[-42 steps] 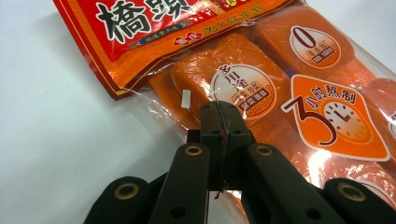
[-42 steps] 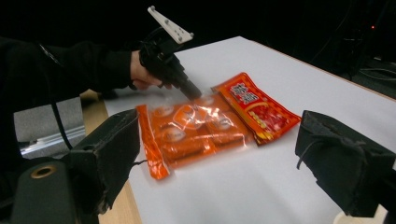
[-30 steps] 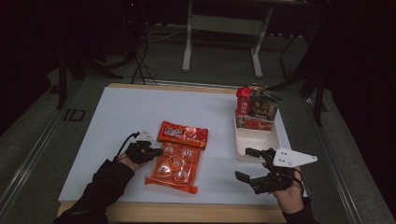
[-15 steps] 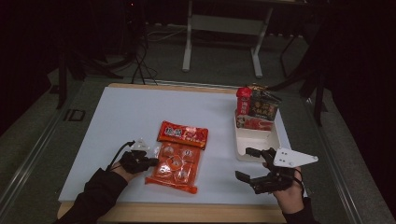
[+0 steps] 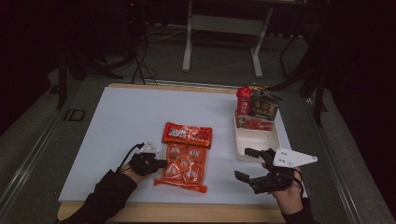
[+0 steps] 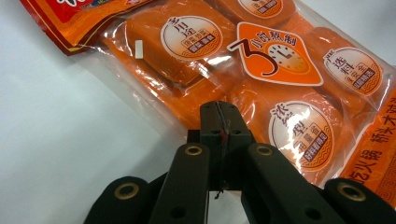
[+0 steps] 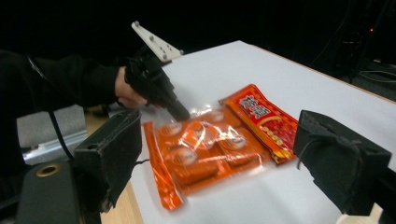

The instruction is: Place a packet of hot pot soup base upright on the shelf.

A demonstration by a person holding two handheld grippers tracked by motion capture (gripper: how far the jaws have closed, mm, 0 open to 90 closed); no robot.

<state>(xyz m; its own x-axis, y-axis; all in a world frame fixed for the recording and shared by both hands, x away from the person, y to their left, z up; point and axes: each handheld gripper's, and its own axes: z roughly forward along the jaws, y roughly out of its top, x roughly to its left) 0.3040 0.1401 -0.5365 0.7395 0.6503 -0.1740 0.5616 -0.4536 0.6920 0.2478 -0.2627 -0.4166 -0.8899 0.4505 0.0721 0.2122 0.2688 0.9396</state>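
An orange-red clear packet (image 5: pixel 184 158) of several round sauce blocks lies flat at the middle of the white table top, its red header toward the far side. My left gripper (image 5: pixel 160 164) is shut, jaws pressed together, with its tips at the packet's left edge; in the left gripper view the tips (image 6: pixel 219 122) lie over the packet's (image 6: pixel 280 70) clear film. Whether they pinch the film I cannot tell. My right gripper (image 5: pixel 246 164) stands open above the table right of the packet, nothing between its jaws. In the right gripper view the left gripper (image 7: pixel 176 110) touches the packet (image 7: pixel 210 144).
A white tray (image 5: pixel 257 140) stands at the right, just beyond my right gripper, with upright snack packets (image 5: pixel 261 107) and a red packet (image 5: pixel 243 100) at its far end. The white table top (image 5: pixel 116 116) ends in a wooden front edge (image 5: pixel 187 212).
My left hand has slid toward the table's near edge along the packet's left side, its jaws staying shut. The right gripper and the packet have kept still.
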